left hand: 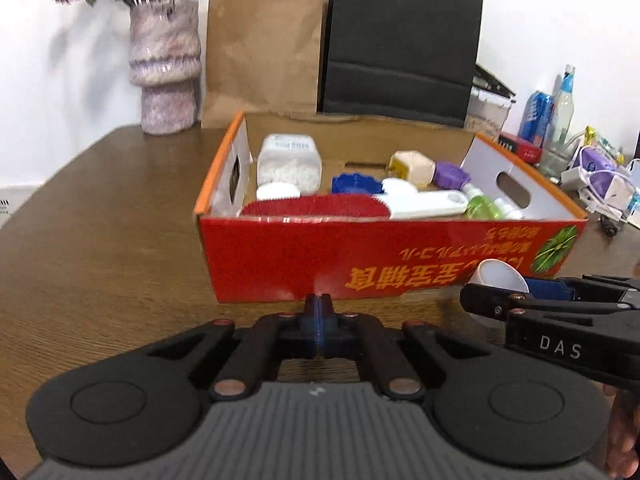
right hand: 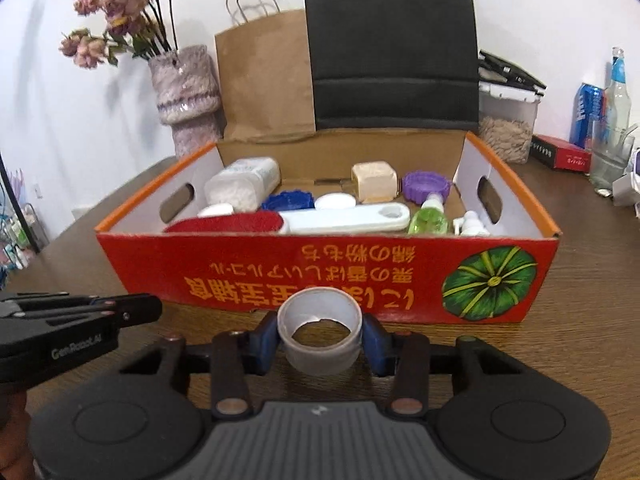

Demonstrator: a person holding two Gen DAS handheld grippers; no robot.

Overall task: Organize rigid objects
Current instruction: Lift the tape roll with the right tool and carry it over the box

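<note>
Ring [right hand: 319, 330] sits clamped between right tongs [right hand: 320, 344], before box [right hand: 280, 272].

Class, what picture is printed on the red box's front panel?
A green pumpkin with yellow-green stripes, clearest in the right wrist view.

Occlusions and cut-offs, both wrist views

Red box [right hand: 240, 268] front wall hides the lower parts of its contents; red brush [right hand: 224, 224] shows only its top. White cup [left hand: 500, 278] is partly covered by the right gripper [left hand: 520, 300]. Box lettering in the left view is blurred, probably motion. Black bag [right hand: 392, 48] is cropped at top.
</note>
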